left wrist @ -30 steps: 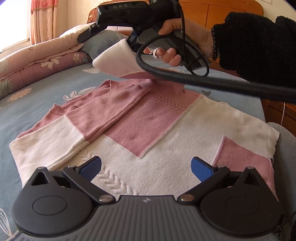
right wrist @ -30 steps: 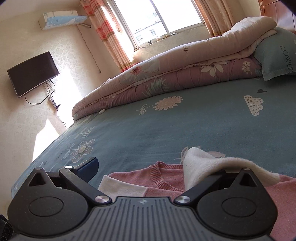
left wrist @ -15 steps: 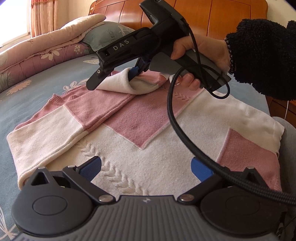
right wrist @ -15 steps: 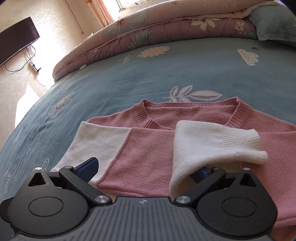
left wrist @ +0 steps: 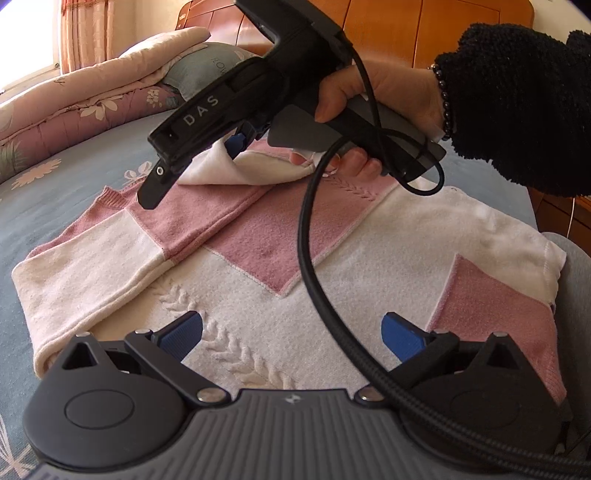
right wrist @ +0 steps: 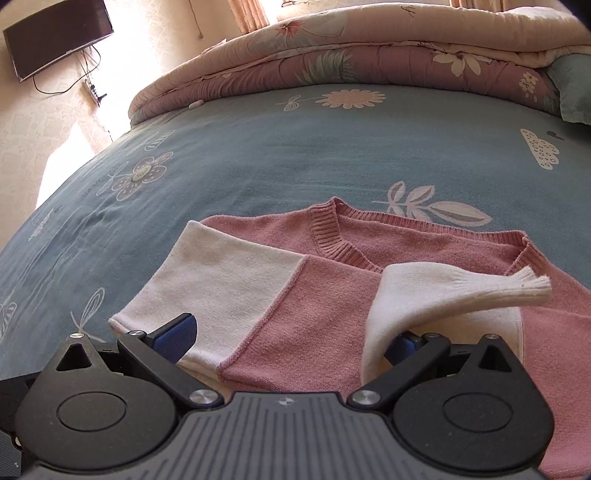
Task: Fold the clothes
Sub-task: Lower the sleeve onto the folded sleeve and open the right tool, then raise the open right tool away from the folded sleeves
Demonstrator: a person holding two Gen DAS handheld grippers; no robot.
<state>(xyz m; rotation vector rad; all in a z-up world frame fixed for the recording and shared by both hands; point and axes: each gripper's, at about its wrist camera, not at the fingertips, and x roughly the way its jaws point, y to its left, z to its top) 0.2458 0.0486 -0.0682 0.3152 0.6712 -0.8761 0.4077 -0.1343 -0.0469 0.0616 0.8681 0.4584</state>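
Observation:
A pink and white sweater point(left wrist: 258, 251) lies flat on the blue bed sheet point(left wrist: 74, 173), collar point(right wrist: 343, 236) at the far end. Its left sleeve point(left wrist: 110, 243) is folded across the chest. My left gripper point(left wrist: 291, 332) hovers open over the white lower part, holding nothing. A hand in a black sleeve point(left wrist: 517, 103) holds my right gripper point(left wrist: 199, 166) low over the chest. In the right wrist view the right gripper point(right wrist: 290, 338) stands open, and the white right sleeve cuff point(right wrist: 461, 291) is draped over its right finger, hiding that pad.
A rolled floral quilt point(right wrist: 332, 55) and a grey pillow point(left wrist: 207, 66) lie along the far side of the bed. The wooden headboard point(left wrist: 424, 22) rises behind. The right gripper's black cable point(left wrist: 314, 258) loops over the sweater. A wall TV point(right wrist: 55, 37) hangs beyond the bed.
The right gripper has come down over the sweater's chest, bringing the white sleeve cuff with it. The left gripper has stayed open in about the same place.

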